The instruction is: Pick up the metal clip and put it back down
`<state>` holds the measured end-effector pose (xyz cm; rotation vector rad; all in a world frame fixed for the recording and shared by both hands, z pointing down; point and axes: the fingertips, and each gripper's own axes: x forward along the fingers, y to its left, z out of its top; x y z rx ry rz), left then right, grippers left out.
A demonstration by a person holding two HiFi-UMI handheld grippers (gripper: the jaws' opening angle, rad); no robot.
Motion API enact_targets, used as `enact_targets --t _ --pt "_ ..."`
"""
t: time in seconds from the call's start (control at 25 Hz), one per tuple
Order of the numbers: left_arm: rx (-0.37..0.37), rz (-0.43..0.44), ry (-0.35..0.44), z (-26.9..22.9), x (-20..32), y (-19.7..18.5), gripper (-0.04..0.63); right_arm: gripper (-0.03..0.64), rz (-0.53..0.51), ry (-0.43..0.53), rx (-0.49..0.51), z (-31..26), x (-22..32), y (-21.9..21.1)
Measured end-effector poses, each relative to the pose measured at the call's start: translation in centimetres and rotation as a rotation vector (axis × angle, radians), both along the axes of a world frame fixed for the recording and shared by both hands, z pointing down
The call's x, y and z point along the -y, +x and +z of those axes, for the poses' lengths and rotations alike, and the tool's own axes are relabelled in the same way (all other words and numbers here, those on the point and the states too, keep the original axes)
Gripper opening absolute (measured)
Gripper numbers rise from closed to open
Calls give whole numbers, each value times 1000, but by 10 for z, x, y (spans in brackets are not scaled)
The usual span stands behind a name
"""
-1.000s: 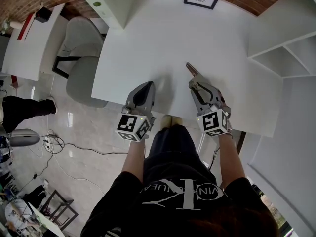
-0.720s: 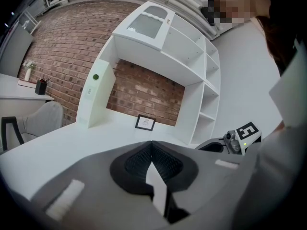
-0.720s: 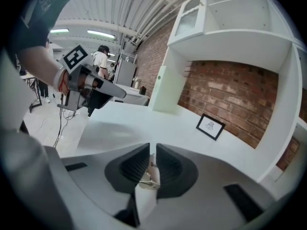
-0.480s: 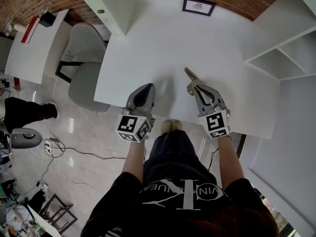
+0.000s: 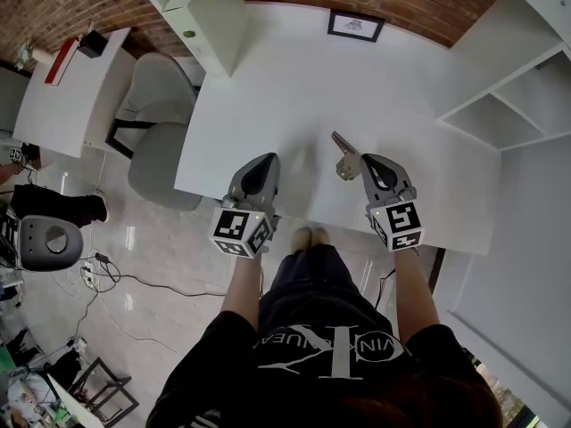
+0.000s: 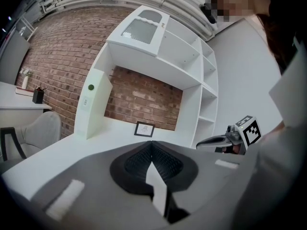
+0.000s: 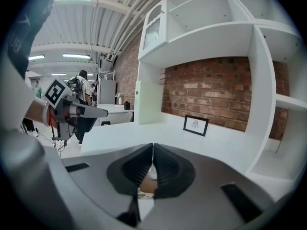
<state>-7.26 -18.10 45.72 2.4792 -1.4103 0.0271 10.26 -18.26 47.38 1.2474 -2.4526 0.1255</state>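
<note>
The metal clip (image 5: 343, 152), brownish with a silver end, lies slanted on the white table (image 5: 294, 78) just left of my right gripper's tip. My right gripper (image 5: 364, 161) has its jaws closed. In the right gripper view a tan piece of the clip (image 7: 145, 186) shows low in the slit between the pads of that gripper (image 7: 152, 150). My left gripper (image 5: 262, 161) hovers at the table's near edge, shut with nothing in it; in its own view the left gripper (image 6: 152, 145) has its pads pressed together.
A small framed picture (image 5: 354, 25) stands at the back of the table against the brick wall. White shelving (image 5: 500, 105) rises on the right and a white cabinet (image 5: 210, 16) on the left. A grey chair (image 5: 156, 114) stands off the table's left edge.
My right gripper's jaws have closed from wide open onto the clip's near end, and the gripper has shifted slightly right. The left gripper has stayed where it was.
</note>
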Motion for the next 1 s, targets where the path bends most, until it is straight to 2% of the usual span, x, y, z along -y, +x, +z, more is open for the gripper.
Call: enact_targets --t 0.32,1.0 --pt "10 -3 30 -15 5 -2 11 15 45 0 81 -22 6 10" --pt "45 -3 91 -42 9 -7 11 14 100 50 158 -62 9 24"
